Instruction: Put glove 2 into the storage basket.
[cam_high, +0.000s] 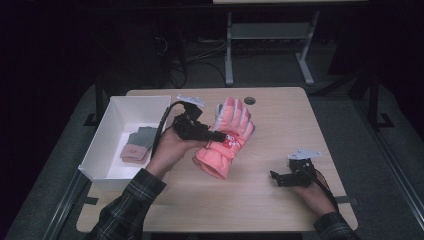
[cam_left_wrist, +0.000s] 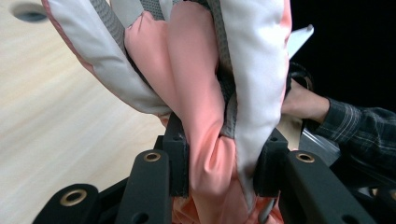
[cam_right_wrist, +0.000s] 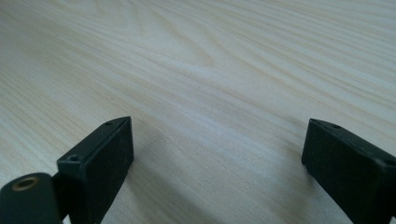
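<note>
Wooden table (cam_high: 260, 200): left gripper (cam_high: 212, 135) clamps the pink glove (cam_high: 226, 137), lifted; right gripper (cam_high: 278, 178) rests wide, empty. Next, probably carry it over the white box (cam_high: 116, 112).

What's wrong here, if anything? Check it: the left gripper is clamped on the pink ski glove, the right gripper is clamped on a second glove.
The right gripper holds nothing: the right gripper view shows its jaws wide open over bare table. The left gripper is indeed clamped on the pink ski glove.
</note>
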